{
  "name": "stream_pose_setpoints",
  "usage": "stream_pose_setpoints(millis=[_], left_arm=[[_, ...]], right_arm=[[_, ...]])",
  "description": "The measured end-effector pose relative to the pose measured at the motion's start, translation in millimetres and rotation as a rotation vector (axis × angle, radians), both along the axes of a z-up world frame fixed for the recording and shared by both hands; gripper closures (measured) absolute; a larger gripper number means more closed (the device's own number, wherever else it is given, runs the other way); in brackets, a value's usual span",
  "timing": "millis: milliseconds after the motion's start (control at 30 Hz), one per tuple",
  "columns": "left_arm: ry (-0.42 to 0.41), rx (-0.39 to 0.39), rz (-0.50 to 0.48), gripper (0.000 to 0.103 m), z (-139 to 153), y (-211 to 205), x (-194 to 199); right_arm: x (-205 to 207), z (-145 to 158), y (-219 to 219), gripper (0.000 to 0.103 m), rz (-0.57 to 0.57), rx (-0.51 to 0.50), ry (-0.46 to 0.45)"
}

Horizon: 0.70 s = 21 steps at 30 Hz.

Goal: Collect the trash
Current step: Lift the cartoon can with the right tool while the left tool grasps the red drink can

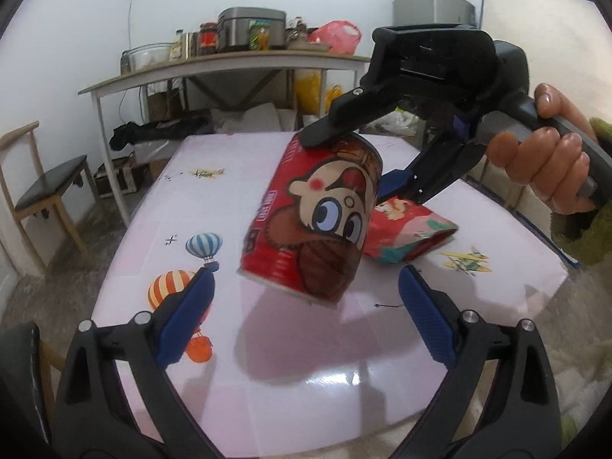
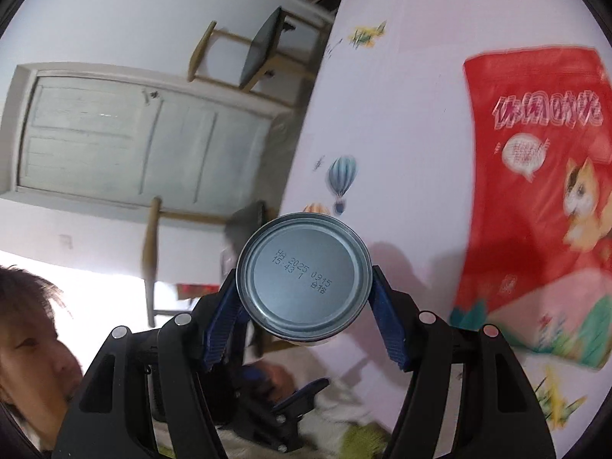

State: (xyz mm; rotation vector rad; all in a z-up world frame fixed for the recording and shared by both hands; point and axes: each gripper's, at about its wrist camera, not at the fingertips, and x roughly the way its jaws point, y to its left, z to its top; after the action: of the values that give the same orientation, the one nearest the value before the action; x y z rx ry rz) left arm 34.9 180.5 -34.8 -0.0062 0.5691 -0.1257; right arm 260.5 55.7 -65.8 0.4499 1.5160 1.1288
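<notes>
My right fingers (image 2: 225,317) clamp the red can (image 1: 311,218) between their blue pads, one pad on each side of its wall; my left fingers (image 1: 191,313) stand wide apart with nothing between them, low in the left-wrist frame.

The pink table (image 1: 306,363), printed with balloons and small planes, fills the middle of the left-wrist view and the right half of the right-wrist view, where it appears tipped on its side. Only the left-wrist view shows the shelf table (image 1: 229,65) loaded with jars and a pot at the top, the wooden chair (image 1: 46,187) at the left edge, and my right hand (image 1: 550,160) on the grey handle at the right. Only the right-wrist view shows the pale door (image 2: 126,141) at the left.

The red snack bag (image 2: 535,199) lies flat on the table, broad at the right of the right-wrist frame but half hidden behind the can in the other view. The can hangs tilted above the table in the left-wrist view, showing its cartoon face; the right-wrist view shows only its silver bottom with a printed date.
</notes>
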Motion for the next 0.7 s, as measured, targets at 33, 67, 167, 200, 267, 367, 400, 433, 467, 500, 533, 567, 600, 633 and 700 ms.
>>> stream_pose_setpoints(millis=[33,67,167,200,267,367,400,433,467,500,533,567,600,633,700], left_arm=[[-0.001,-0.004,-0.003,0.017,1,0,-3],[-0.002,-0.010,-0.006,0.023,1,1,-4],[-0.010,-0.057,-0.007,0.029,6,5,-10],[-0.019,-0.078,-0.007,0.031,8,7,-13],[-0.036,-0.119,-0.009,0.034,11,12,-18],[-0.046,-0.133,-0.018,0.035,14,14,-26],[-0.051,-0.129,-0.017,0.035,14,13,-28],[-0.054,-0.127,-0.015,0.036,15,13,-31],[-0.055,-0.126,-0.013,0.036,15,14,-32],[-0.054,-0.124,-0.010,0.036,15,13,-34],[-0.052,-0.127,-0.007,0.036,14,14,-35],[-0.047,-0.134,-0.002,0.036,14,15,-36],[-0.040,-0.145,0.005,0.037,13,16,-37],[-0.035,-0.151,0.008,0.037,12,18,-38],[-0.018,-0.167,0.019,0.038,11,21,-38]], right_arm=[[-2,1,0,0.039,0.004,0.009,0.010],[-4,1,1,0.039,0.011,0.024,0.023],[-10,-1,3,0.039,0.029,0.059,0.068],[-11,-2,2,0.039,0.031,0.067,0.081],[-12,-6,1,0.039,0.027,0.083,0.111],[-15,-11,-2,0.039,0.019,0.117,0.154],[-16,-14,-2,0.039,0.018,0.128,0.167],[-17,-16,-3,0.039,0.017,0.136,0.178],[-18,-20,-3,0.039,0.018,0.145,0.195],[-18,-24,-2,0.039,0.017,0.152,0.217],[-18,-28,-2,0.039,0.015,0.155,0.236],[-18,-34,0,0.039,0.012,0.158,0.262],[-17,-40,2,0.039,0.008,0.160,0.288],[-18,-45,2,0.039,0.003,0.160,0.310],[-18,-55,4,0.039,-0.007,0.159,0.355]])
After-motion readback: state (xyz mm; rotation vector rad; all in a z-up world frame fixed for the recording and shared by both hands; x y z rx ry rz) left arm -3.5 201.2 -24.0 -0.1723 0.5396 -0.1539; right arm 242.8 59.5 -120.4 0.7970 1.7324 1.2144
